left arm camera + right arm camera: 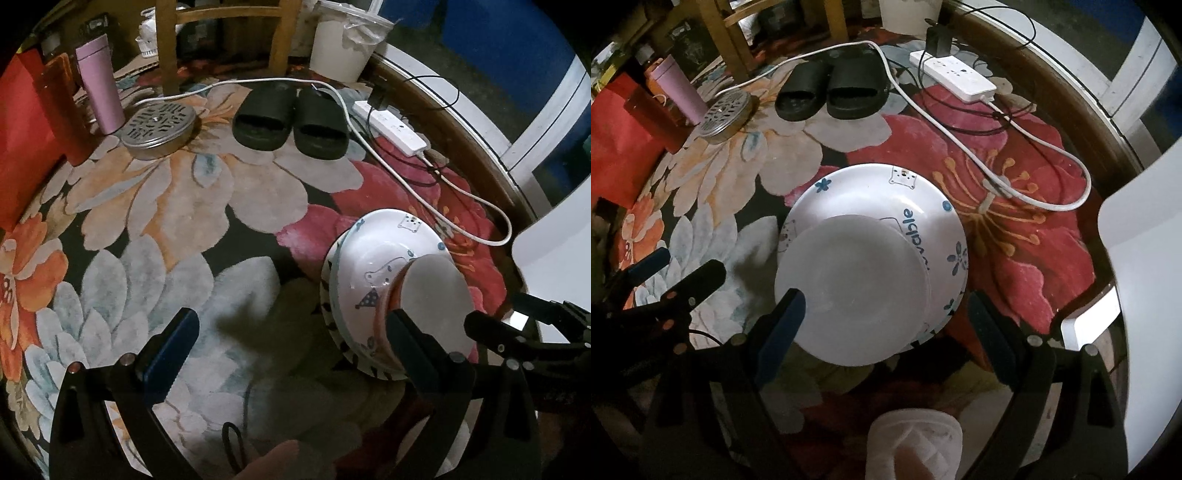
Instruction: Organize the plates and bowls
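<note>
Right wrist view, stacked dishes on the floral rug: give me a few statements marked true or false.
1. The plain white plate lies upside down on top of the stack. True.
2. The right claw is shut on the plate. False: its jaws stand open on either side, not pressing.
3. The black slippers sit beyond the stack. True.
4. The pink tumbler lies on its side. False: it stands upright.
5. The left claw holds a bowl. False: it is open and empty.
</note>
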`<action>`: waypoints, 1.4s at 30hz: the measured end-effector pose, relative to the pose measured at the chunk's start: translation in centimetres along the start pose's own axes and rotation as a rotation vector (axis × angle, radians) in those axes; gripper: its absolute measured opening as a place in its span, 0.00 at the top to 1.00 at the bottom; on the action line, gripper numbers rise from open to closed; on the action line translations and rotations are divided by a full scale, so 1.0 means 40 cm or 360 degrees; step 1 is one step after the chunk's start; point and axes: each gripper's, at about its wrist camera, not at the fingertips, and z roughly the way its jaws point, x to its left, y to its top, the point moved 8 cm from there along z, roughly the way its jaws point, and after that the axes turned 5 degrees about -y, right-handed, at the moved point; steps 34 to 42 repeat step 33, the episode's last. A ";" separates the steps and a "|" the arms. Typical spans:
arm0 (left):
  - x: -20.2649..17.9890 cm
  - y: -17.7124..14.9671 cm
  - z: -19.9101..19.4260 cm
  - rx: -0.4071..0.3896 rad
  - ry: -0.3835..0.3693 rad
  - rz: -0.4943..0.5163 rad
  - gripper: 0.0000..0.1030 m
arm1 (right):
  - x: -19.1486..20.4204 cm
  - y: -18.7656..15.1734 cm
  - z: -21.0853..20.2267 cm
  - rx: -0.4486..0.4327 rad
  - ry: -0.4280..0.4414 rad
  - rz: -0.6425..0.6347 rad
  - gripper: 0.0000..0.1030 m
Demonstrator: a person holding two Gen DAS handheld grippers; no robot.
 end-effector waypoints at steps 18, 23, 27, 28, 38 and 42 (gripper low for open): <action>-0.012 -0.010 0.012 0.0035 -0.0077 -0.0007 0.04 | 0.008 -0.010 -0.005 -0.0006 -0.0006 0.0004 0.13; -0.013 -0.010 0.012 0.0037 -0.0079 -0.0008 0.04 | 0.006 -0.008 -0.004 -0.0006 -0.0004 -0.0006 0.13; -0.012 -0.010 0.012 0.0038 -0.0085 -0.0006 0.04 | 0.006 -0.010 -0.004 -0.0007 -0.0004 -0.0008 0.13; -0.012 -0.010 0.011 0.0039 -0.0085 -0.0008 0.04 | 0.006 -0.011 -0.004 -0.0005 -0.0003 -0.0005 0.13; -0.013 -0.011 0.010 0.0034 -0.0092 -0.0011 0.04 | 0.006 -0.015 -0.009 -0.0002 -0.0003 0.0001 0.13; -0.013 -0.011 0.010 0.0034 -0.0092 -0.0011 0.04 | 0.006 -0.015 -0.009 -0.0002 -0.0003 0.0001 0.13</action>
